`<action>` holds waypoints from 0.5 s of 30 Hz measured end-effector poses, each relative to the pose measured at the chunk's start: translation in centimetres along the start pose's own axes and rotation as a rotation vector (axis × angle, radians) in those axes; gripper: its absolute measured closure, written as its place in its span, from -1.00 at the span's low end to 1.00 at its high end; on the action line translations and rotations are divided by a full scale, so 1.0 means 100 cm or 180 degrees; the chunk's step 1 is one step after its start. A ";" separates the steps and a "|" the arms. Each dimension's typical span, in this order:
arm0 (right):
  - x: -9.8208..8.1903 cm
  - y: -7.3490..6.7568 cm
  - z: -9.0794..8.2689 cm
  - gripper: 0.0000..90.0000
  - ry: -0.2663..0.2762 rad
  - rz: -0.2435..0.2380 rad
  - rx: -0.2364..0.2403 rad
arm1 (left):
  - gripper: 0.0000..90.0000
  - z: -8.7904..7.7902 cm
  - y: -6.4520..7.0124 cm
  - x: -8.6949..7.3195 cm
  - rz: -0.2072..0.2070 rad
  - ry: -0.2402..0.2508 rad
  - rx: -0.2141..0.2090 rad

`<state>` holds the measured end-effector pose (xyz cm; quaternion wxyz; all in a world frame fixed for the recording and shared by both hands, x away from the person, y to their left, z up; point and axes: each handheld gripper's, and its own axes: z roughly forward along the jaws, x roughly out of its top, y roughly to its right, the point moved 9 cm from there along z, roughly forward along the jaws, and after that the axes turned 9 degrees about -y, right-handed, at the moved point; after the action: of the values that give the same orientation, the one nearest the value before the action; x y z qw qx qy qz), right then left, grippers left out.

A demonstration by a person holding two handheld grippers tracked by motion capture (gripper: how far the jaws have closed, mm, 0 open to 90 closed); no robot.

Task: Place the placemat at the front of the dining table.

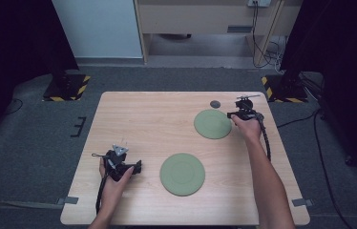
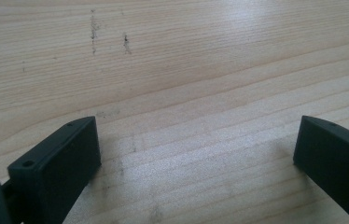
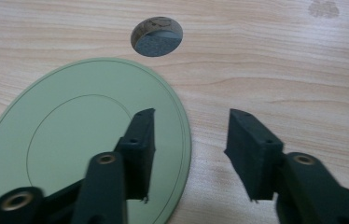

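Note:
Two flat green plates lie on the wooden table [image 1: 143, 119]: one [image 1: 182, 173] near the front middle, the other [image 1: 212, 124] toward the back right. My right gripper [image 1: 236, 114] sits at the right edge of the far plate [image 3: 84, 140]; its jaws stand open, one over the plate's rim, the other over bare wood, nothing gripped [image 3: 191, 154]. My left gripper [image 1: 137, 167] rests low at the front left, to the left of the near plate, jaws wide open over bare wood [image 2: 196, 149].
A round cable hole [image 1: 215, 104] pierces the table just behind the far plate, also seen from the right gripper [image 3: 157, 36]. Black stands with hazard-striped bases [image 1: 67, 86] flank the table's far corners on grey carpet. Cables trail from each gripper.

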<state>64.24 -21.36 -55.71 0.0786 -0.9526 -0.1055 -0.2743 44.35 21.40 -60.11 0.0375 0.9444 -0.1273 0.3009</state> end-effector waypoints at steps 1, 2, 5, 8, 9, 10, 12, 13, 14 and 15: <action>0.000 0.000 -0.001 0.05 -0.0006 -0.0006 -0.0008 | -1.00 0.000 0.000 0.000 -0.0002 0.0001 0.0000; 0.000 -0.001 -0.002 0.00 -0.0009 -0.0010 -0.0005 | -1.00 0.000 0.000 0.000 -0.0003 0.0002 0.0001; 0.000 -0.003 -0.004 -0.16 -0.0012 0.0012 -0.0001 | -1.00 0.000 0.000 0.000 -0.0002 0.0001 0.0000; 0.002 -0.004 -0.006 -0.30 -0.0008 0.0078 0.0042 | -1.00 0.000 0.000 0.000 -0.0003 0.0002 0.0000; 0.002 -0.005 -0.006 -0.33 -0.0017 0.0108 0.0082 | -1.00 0.000 0.000 0.000 -0.0002 0.0001 0.0000; 0.002 -0.006 -0.006 -0.38 -0.0003 0.0113 0.0101 | -1.00 0.000 0.000 0.000 -0.0003 0.0002 0.0000; 0.003 -0.008 -0.007 -0.49 -0.0004 0.0133 0.0133 | -1.00 0.000 0.000 0.000 -0.0003 0.0001 0.0000; 0.003 -0.009 -0.007 -0.54 -0.0007 0.0137 0.0152 | -1.00 0.000 0.000 0.000 -0.0002 0.0002 0.0000; 0.003 -0.010 -0.008 -0.58 -0.0013 0.0138 0.0168 | -1.00 0.000 0.000 0.000 -0.0004 0.0003 0.0000; 0.003 -0.010 -0.009 -0.61 -0.0006 0.0125 0.0165 | -1.00 0.000 0.000 0.000 -0.0005 0.0004 0.0000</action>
<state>63.79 -20.50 -54.75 0.1086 -0.9524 -0.0940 -0.2689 44.36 21.39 -60.11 0.0378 0.9443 -0.1266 0.3014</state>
